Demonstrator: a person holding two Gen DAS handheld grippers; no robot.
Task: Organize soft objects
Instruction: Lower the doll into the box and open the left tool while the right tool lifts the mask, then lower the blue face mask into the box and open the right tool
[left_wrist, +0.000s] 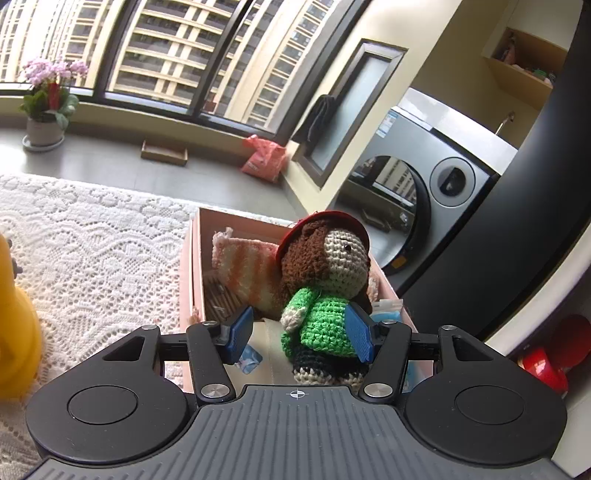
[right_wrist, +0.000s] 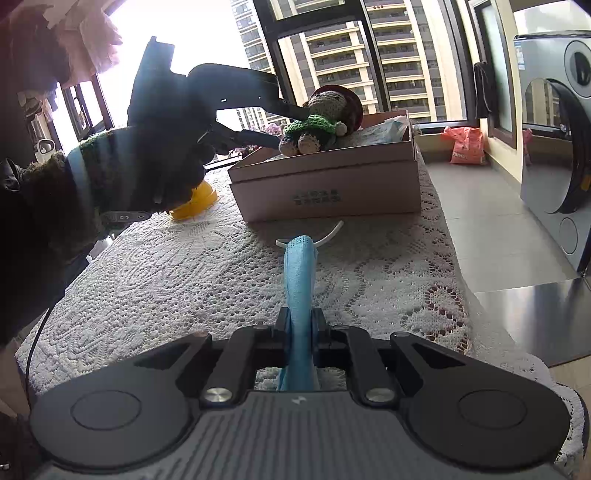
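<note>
Left gripper (left_wrist: 301, 334) nearest the lens: jaws spread, blue pads (left_wrist: 241, 332) on either side of the crochet doll (left_wrist: 325, 291). Doll sits between the pads, leaning toward the right one; clear gap on the left-pad side, right pad at the doll's green sweater, can't tell if it actually touches. No squeeze visible. Doll has a red hat, brown hair, dark trousers.

Doll is over the open pink box (left_wrist: 192, 273) on the lace-covered tabletop (left_wrist: 92, 240). Ahead of the jaws, inside the box: a pink-and-white striped knit piece (left_wrist: 243, 266), left of the doll's head. Small blue packet (left_wrist: 248, 360) just under the left pad. Yellow object (left_wrist: 14, 325) far left of the jaws, on the lace.

Right gripper (right_wrist: 299, 325): jaws pressed together, pinching a blue face mask (right_wrist: 298, 280). Mask runs forward from the jaws, edge-on, its white ear loop (right_wrist: 328, 232) just short of the box wall. The box lies straight ahead of the right jaws, and the left gripper is seen from the side holding the doll at the box's left rim, the person's gloved hand (right_wrist: 122, 166) behind it.
</note>
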